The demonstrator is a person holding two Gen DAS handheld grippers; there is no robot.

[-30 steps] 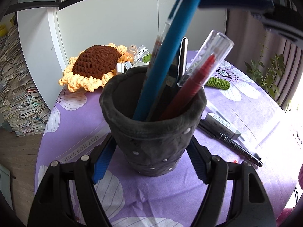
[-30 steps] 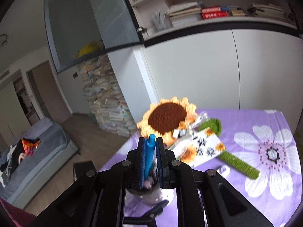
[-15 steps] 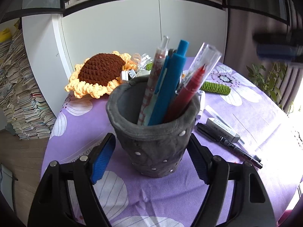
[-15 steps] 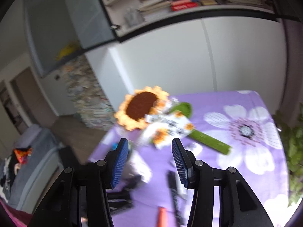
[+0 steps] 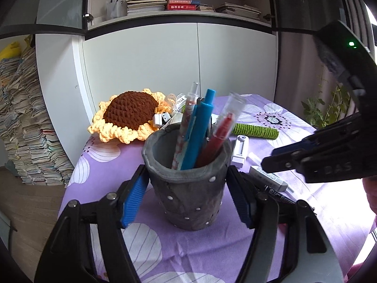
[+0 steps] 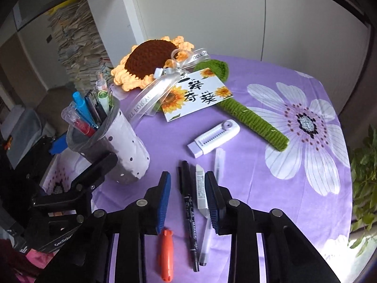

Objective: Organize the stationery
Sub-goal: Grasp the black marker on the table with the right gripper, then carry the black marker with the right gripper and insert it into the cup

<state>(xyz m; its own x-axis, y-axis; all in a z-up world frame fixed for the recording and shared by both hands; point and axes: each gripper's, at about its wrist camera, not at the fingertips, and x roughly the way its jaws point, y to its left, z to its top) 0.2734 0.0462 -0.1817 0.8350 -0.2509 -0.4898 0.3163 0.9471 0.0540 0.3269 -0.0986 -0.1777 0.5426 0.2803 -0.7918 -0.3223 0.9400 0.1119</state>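
The left hand-held gripper (image 5: pixel 187 195) has its blue pads spread to either side of the grey pen holder (image 5: pixel 188 188), near its walls, though whether they press it is hard to tell. The holder stands upright on the table (image 5: pixel 200 254), which wears a purple cloth printed with big white flowers, and it carries a blue pen (image 5: pixel 198 136), a red pen (image 5: pixel 218 139) and a patterned one.

The right hand-held gripper (image 6: pixel 188 200) hangs over the table with its fingers apart and nothing between them but what lies below: a black marker (image 6: pixel 189 214) and a white eraser stick (image 6: pixel 202 191), with an orange pen (image 6: pixel 165 254) nearer the camera. Just beyond them lies a white correction tape (image 6: pixel 213 139).

Farther back rest a crocheted sunflower (image 6: pixel 150 59) with a green stem (image 6: pixel 254 120), a ribbon and a printed card (image 6: pixel 195 94). Behind the table stand white cupboard doors (image 5: pixel 179 59), a shelf of books (image 5: pixel 183 4) above, tall piles of books (image 5: pixel 26 122) at the left, and a leafy plant (image 5: pixel 325 108) at the right.
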